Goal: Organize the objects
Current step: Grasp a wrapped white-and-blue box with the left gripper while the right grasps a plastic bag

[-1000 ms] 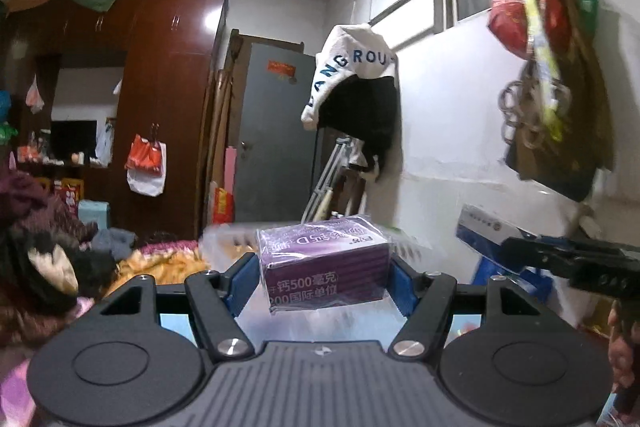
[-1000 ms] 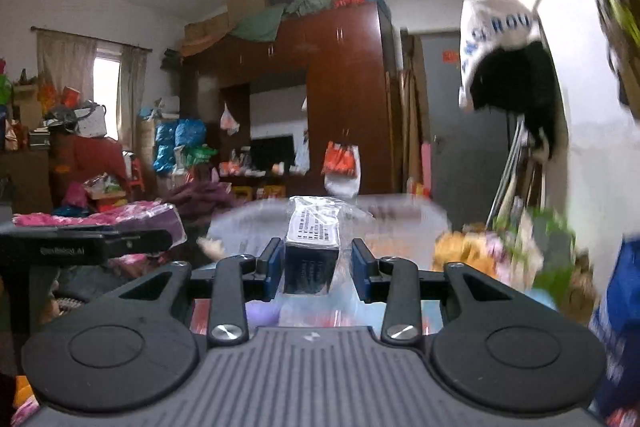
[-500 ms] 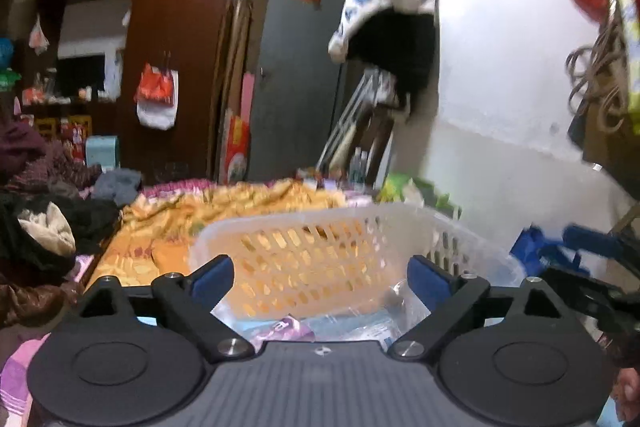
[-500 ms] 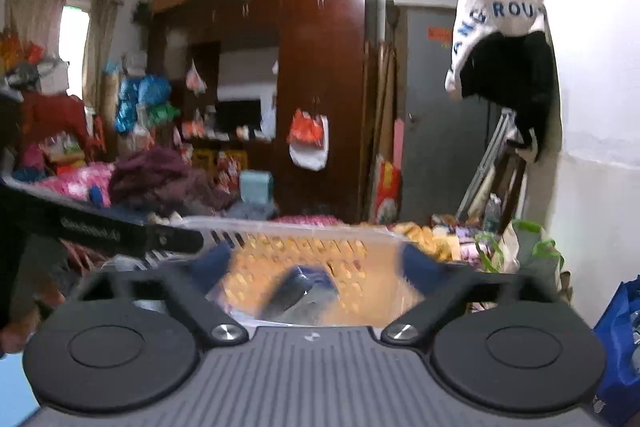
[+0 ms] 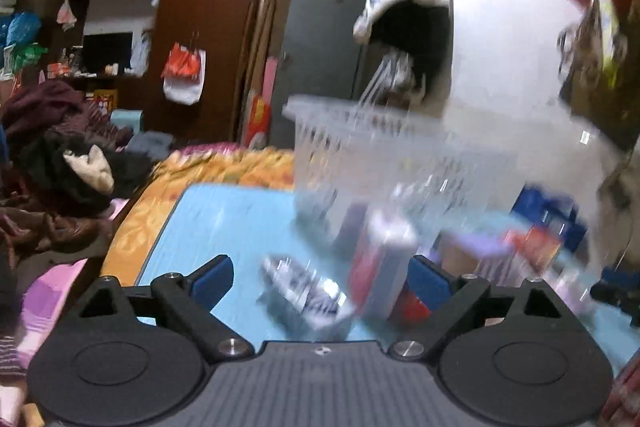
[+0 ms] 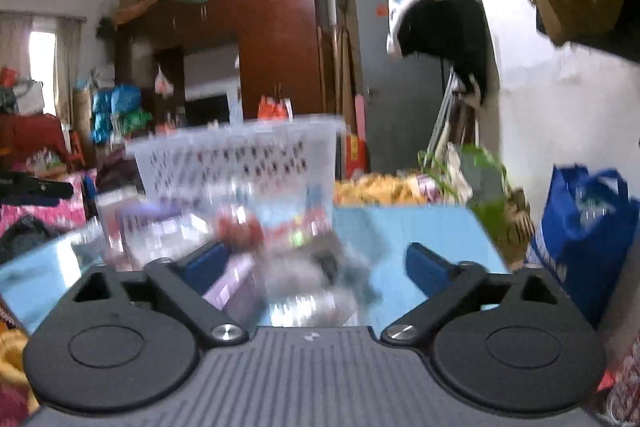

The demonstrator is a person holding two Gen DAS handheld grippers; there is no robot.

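Observation:
Motion blurs both views. A white slotted basket (image 5: 360, 135) (image 6: 240, 155) stands on the light blue table (image 5: 224, 219) (image 6: 420, 227). My left gripper (image 5: 320, 279) is open, low over the table in front of the basket. A small silver-white packet (image 5: 304, 291) and an upright white and red box (image 5: 384, 263) lie between its fingers, untouched by the pads. My right gripper (image 6: 318, 263) has its jaws closing. A blurred purple box (image 6: 236, 287) and other small packs lie between them, and the pads press on nothing.
More small boxes, purple and red (image 5: 532, 247), lie right of the basket. A blue bag (image 6: 580, 219) hangs at the table's right edge. Piled clothes (image 5: 60, 155) and an orange blanket (image 5: 224, 167) lie to the left. A white wall stands close on the right.
A second ago the left gripper held a purple box and the right a dark box above the basket. Both have let go, opened wide and sunk to the table in front of the basket.

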